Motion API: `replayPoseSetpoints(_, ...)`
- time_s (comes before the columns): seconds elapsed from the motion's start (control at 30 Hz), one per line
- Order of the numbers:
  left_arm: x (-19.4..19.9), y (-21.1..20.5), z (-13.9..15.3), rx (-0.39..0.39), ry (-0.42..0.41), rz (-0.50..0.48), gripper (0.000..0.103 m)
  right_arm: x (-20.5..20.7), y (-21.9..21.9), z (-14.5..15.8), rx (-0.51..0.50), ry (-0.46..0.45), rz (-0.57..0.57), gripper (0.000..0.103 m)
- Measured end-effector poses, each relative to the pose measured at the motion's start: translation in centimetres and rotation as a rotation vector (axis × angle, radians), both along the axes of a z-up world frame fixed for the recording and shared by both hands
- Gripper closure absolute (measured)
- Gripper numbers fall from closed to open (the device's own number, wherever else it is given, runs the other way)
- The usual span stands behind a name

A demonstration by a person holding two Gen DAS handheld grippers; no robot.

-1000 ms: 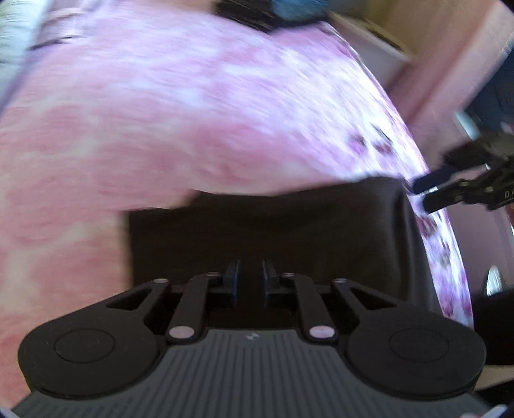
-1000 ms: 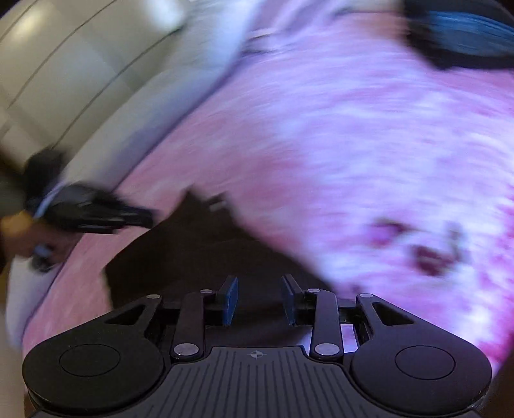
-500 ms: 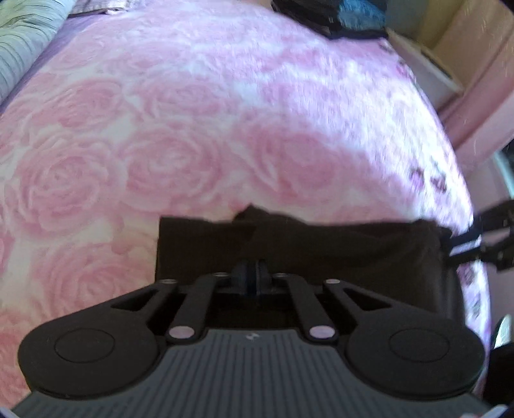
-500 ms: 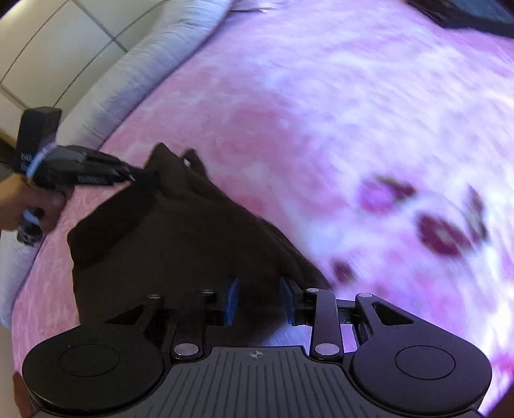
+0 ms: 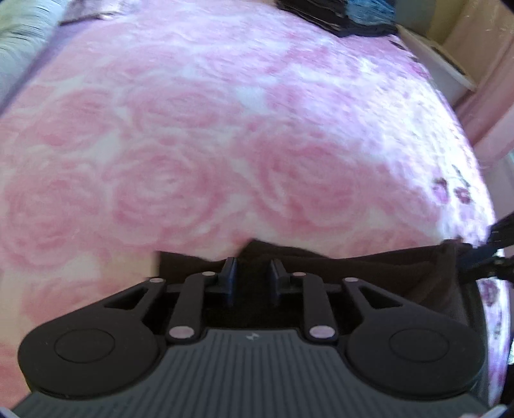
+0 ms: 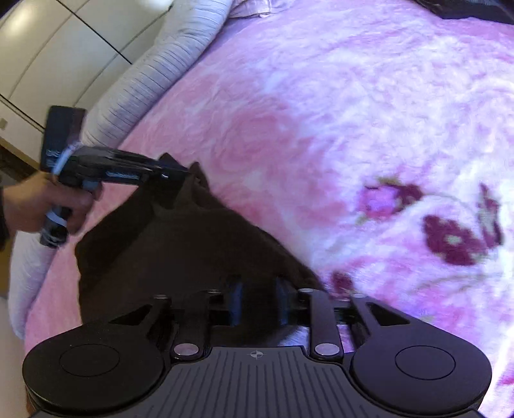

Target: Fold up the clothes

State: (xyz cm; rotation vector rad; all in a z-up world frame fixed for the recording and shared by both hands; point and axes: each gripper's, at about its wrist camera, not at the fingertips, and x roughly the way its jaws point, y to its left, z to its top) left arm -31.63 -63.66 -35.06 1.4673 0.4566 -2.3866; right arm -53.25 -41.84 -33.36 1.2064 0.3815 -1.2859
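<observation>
Dark brown garment (image 6: pixel 180 244) on pink blanket (image 5: pixel 225 144) (rose pattern, purple flowers)

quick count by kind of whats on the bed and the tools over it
dark brown fabric garment: 1
pink rose-print fleece blanket: 1
pale striped pillow: 1
dark folded clothes pile at the far edge: 1
black two-finger grippers: 2, left gripper, right gripper
total: 6

Matt dark cloth garment (image 6: pixel 180 250) lies on a fluffy, rose-patterned pink fleece blanket (image 5: pixel 225 144).
</observation>
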Motion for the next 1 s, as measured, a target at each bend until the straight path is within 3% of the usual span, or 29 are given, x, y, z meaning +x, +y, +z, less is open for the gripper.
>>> replayPoseSetpoints(0.13,4.0,0.1,3.0,-0.067,0.004,0.028,0.085,0.3,1.5,2.1,0.060,0.103,-0.004,0.081)
replayPoseSetpoints(0.2,7.2,1.4,4.8,-0.132,-0.001,-0.004,0.081,1.6,2.3,3.7,0.050,0.145,0.041,0.079)
replayPoseSetpoints(0.3,12.5,4.9,6.3,-0.262,-0.039,-0.102,0.063,6.8,3.4,6.0,0.004,0.273,0.240,0.073)
replayPoseSetpoints(0.33,14.1,6.5,6.3,-0.309,-0.058,-0.162,0.058,8.9,4.0,6.6,-0.015,0.313,0.317,0.066)
replayPoseSetpoints(0.43,18.0,12.6,4.7,-0.485,-0.132,-0.414,0.051,15.6,6.0,6.8,-0.081,0.416,0.546,0.040)
replayPoseSetpoints(0.57,20.7,19.1,0.2,-0.764,-0.208,-0.735,0.051,23.5,8.1,4.2,-0.133,0.581,0.764,0.039)
replayPoseSetpoints(0.7,20.2,20.8,-4.0,-1.002,-0.243,-0.906,0.049,27.8,8.9,-0.5,-0.103,0.831,0.845,0.039)
replayPoseSetpoints(0.8,18.8,19.5,-6.0,-1.046,-0.316,-0.923,0.055,28.1,9.1,-2.4,-0.129,0.943,0.858,0.039)
replayPoseSetpoints(0.83,18.3,18.9,-6.5,-1.051,-0.339,-0.919,0.071,27.8,9.1,-2.5,-0.135,0.945,0.850,0.040)
replayPoseSetpoints(0.87,17.8,18.4,-6.8,-1.045,-0.361,-0.912,0.084,27.2,9.0,-2.4,-0.135,0.927,0.838,0.060)
replayPoseSetpoints(0.93,17.3,18.1,-6.3,-0.994,-0.382,-0.873,0.093,25.6,8.9,-1.5,-0.124,0.899,0.853,0.085)
replayPoseSetpoints(1.0,17.2,18.7,-4.9,-0.948,-0.369,-0.832,0.096,23.8,8.7,-0.3,-0.110,0.868,0.875,0.090)
